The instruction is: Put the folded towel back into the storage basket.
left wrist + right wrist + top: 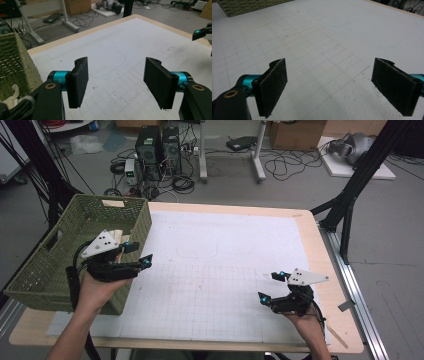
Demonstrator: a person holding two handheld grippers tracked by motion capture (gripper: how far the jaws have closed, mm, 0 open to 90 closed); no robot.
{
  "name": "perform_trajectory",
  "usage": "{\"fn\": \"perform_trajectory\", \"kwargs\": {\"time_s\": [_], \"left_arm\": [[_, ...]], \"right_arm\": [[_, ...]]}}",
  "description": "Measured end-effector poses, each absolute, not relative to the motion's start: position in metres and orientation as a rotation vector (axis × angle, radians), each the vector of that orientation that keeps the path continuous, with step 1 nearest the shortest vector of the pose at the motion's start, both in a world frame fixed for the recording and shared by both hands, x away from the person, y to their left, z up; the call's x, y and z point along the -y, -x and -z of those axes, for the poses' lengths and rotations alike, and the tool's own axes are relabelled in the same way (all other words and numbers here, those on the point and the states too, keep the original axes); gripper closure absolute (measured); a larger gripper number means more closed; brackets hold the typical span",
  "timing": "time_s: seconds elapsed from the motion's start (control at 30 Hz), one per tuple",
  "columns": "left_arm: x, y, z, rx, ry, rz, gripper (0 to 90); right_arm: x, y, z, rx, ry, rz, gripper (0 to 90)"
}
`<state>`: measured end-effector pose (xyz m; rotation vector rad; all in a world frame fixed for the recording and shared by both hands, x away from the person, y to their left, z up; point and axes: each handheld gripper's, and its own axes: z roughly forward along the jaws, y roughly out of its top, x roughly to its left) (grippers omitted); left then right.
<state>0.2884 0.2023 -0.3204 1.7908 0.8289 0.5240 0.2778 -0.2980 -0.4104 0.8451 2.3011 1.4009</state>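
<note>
In the high view, two forearms enter from the bottom edge. At the lower right, the right claw [268, 288] hangs just above the white gridded sheet [225, 270] that covers most of the tabletop [327, 310]; its jaws stand wide apart with nothing between them. The right gripper view agrees — two black pads [274, 85] set far apart at the bottom of the frame, bare grid lines between them, and a corner of the green basket [249, 6] at the upper left.

At the left of the high view, the left claw [137, 254] sits by the near right corner of the woven green basket [45, 265], its jaws reaching past the basket's wall towards the sheet. Its jaws are wide open and hold nothing. In the left gripper view the pads [78, 80] flank empty sheet; the basket's woven wall [15, 62] fills the left edge, with a strip of pale fabric [13, 96] at the lower left, close by the gripper body. The other gripper's tip [202, 33] shows at the right edge, well apart.

Inside the basket, in the high view, something pale [117, 236] lies just behind the grey plate on the left gripper — what it is cannot be told.

Beyond the tabletop's far edge, the floor carries two dark computer towers [160, 147], loose cables [290, 165] and a cardboard box [297, 132].
</note>
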Motion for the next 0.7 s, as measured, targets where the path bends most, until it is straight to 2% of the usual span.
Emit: {"fn": "perform_trajectory", "kwargs": {"time_s": [0.7], "left_arm": [[-0.166, -0.280, 0.337, -0.750, -1.807, -0.511, 34.2]], "right_arm": [[0.298, -0.277, 0.411, -2.303, -0.837, -1.399, 12.5]]}}
